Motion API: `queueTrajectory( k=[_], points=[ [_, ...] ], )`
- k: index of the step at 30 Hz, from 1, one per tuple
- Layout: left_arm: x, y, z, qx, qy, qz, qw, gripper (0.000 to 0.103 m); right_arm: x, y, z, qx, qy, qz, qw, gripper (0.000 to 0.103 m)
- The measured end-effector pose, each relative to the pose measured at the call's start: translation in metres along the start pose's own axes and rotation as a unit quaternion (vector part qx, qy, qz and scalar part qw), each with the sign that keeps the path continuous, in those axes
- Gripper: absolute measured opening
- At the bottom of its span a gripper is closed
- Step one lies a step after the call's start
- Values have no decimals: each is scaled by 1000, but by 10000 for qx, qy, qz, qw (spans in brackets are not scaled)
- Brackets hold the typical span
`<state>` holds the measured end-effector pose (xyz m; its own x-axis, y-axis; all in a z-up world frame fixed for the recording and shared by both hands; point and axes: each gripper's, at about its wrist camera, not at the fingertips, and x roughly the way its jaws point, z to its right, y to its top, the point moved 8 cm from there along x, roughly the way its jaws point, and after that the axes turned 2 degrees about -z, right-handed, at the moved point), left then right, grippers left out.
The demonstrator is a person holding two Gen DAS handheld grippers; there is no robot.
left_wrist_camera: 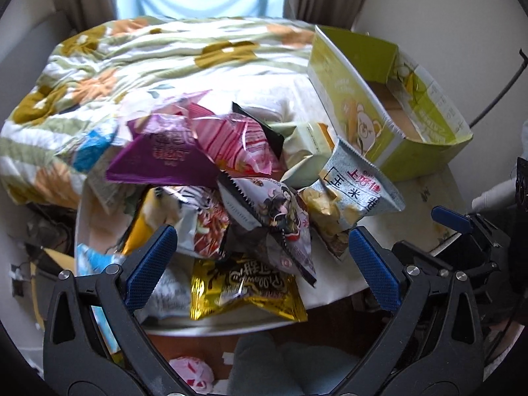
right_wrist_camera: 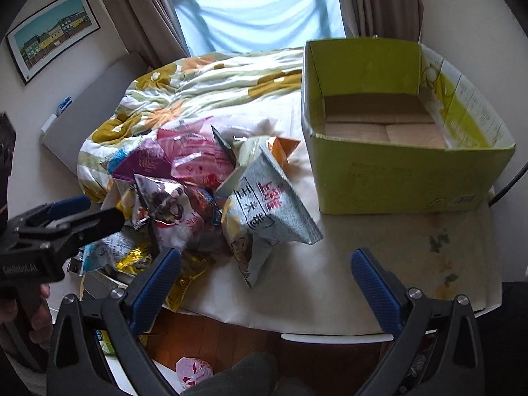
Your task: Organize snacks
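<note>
A heap of snack bags lies on the white-covered table [right_wrist_camera: 346, 257]: a purple bag [left_wrist_camera: 158, 161], a pink bag [left_wrist_camera: 237, 142], a grey cartoon bag [left_wrist_camera: 274, 214], a gold bag [left_wrist_camera: 244, 290] and a silver-grey corn bag [left_wrist_camera: 353, 194] [right_wrist_camera: 264, 204]. An empty green cardboard box [right_wrist_camera: 396, 171] [left_wrist_camera: 382, 99] stands at the right. My left gripper [left_wrist_camera: 262, 247] is open just in front of the heap, over the gold bag. My right gripper [right_wrist_camera: 265, 267] is open near the table's front edge, beside the corn bag. The left gripper [right_wrist_camera: 66, 214] also shows from the side in the right wrist view.
A flowered quilt [right_wrist_camera: 198, 89] covers the far left of the table, below a window with curtains. A framed picture [right_wrist_camera: 52, 33] hangs on the left wall. A pink packet [right_wrist_camera: 193, 369] lies on the wooden floor below the table edge. A person's hand [right_wrist_camera: 39, 310] holds the left gripper.
</note>
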<state>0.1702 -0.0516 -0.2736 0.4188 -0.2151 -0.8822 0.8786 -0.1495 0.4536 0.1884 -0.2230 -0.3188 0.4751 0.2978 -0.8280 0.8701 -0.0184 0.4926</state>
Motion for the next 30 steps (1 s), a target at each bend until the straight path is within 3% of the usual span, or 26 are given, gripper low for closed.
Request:
queueTrajectory(
  k=[5, 13, 23, 30],
  points=[
    [46, 5, 4, 379, -190, -450, 9981, 102, 27, -2, 3, 84, -42, -165, 9998, 103],
    [90, 5, 10, 616, -422, -912, 9930, 82, 57, 3, 4, 92, 102, -178, 9997, 99],
    [94, -2, 10, 883, -538, -1075, 9888, 64, 72, 5, -7, -435, 355, -355, 9978, 97],
    [91, -3, 9, 951, -537, -1056, 9884, 61, 83, 12, -11, -650, 657, -517, 9944, 84]
  ],
)
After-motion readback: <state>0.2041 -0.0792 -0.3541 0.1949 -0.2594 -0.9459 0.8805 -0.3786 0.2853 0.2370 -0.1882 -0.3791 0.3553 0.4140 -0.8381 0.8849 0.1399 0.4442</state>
